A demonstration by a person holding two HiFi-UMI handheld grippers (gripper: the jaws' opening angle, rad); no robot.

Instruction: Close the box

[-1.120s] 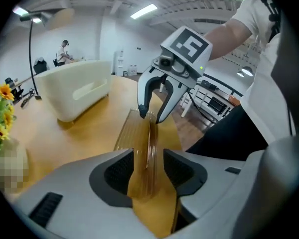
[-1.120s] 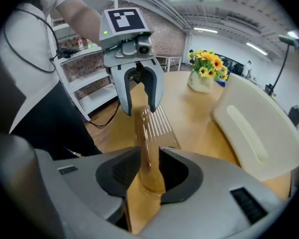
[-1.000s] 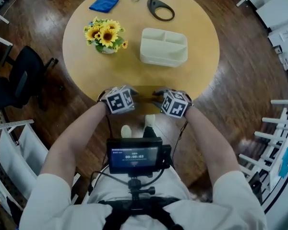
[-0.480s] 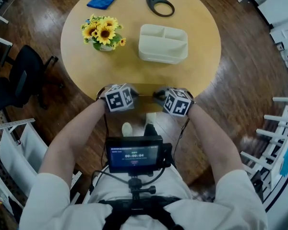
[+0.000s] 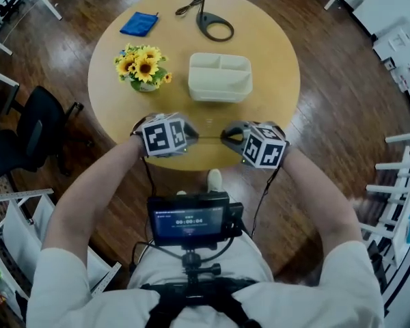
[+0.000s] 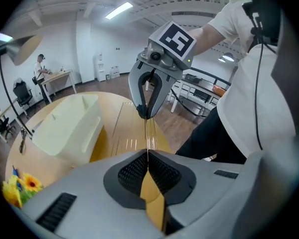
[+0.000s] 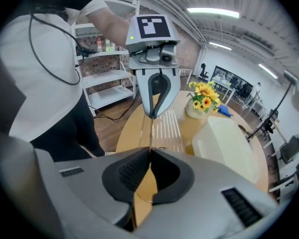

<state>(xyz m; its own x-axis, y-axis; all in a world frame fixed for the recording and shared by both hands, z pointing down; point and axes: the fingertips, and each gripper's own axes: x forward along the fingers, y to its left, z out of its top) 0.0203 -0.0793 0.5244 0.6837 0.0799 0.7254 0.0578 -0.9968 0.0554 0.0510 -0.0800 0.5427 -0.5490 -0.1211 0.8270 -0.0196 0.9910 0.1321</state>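
Left tool (image 6: 148, 154) and right tool (image 7: 149, 156) just clenched opposite edges of the thin clear plastic lid (image 7: 167, 127), lifting it; light, bendy, slippery

Small black screen on the chest rig (image 5: 188, 223): white timer-style digits, too small to read with certainty.
Elsewhere: nothing legible.
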